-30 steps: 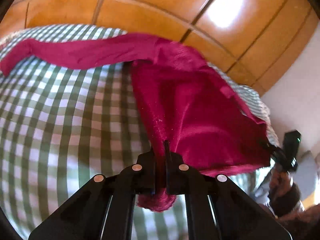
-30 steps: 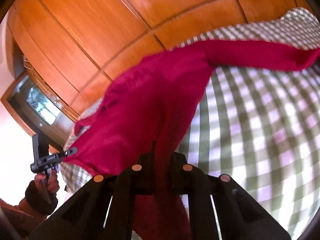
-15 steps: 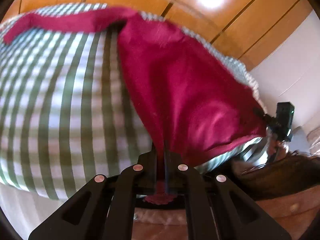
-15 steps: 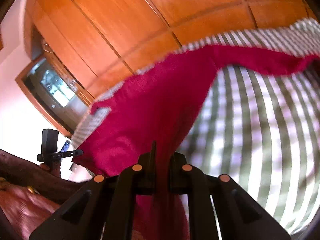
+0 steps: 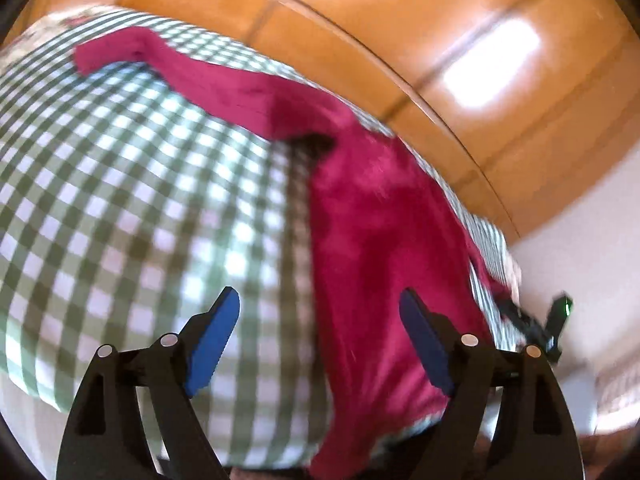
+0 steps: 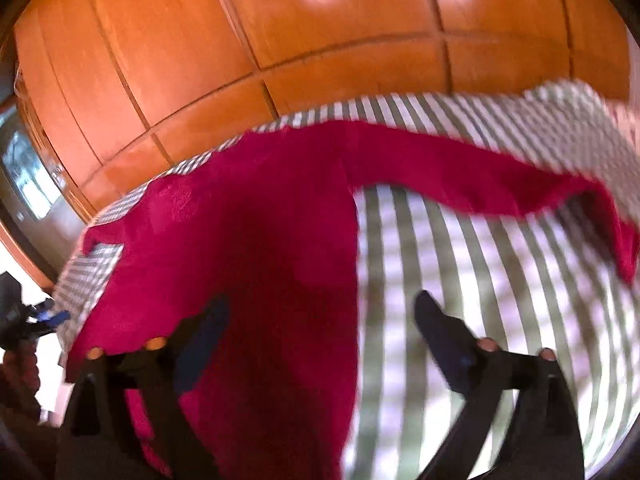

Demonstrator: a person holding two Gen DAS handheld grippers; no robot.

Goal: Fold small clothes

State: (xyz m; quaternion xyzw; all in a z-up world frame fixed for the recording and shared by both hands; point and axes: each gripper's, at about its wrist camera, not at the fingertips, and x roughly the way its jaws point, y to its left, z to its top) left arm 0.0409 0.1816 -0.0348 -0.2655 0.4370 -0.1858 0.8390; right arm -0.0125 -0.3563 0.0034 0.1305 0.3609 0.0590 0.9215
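On the checked worktop (image 5: 120,200) the red garment (image 5: 380,240) lay beneath both wide-open, empty tools, left (image 5: 320,320) and right (image 6: 320,316).

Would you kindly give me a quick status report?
Left claw open, right claw open. Red garment lying on checked cloth, one sleeve stretched out. Nothing in the way.

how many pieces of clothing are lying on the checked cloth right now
1. A single red garment lies spread on the checked cloth, one sleeve stretched toward the far edge. Both tongs are open and off it. Anything beyond the blurred edges may be hidden.
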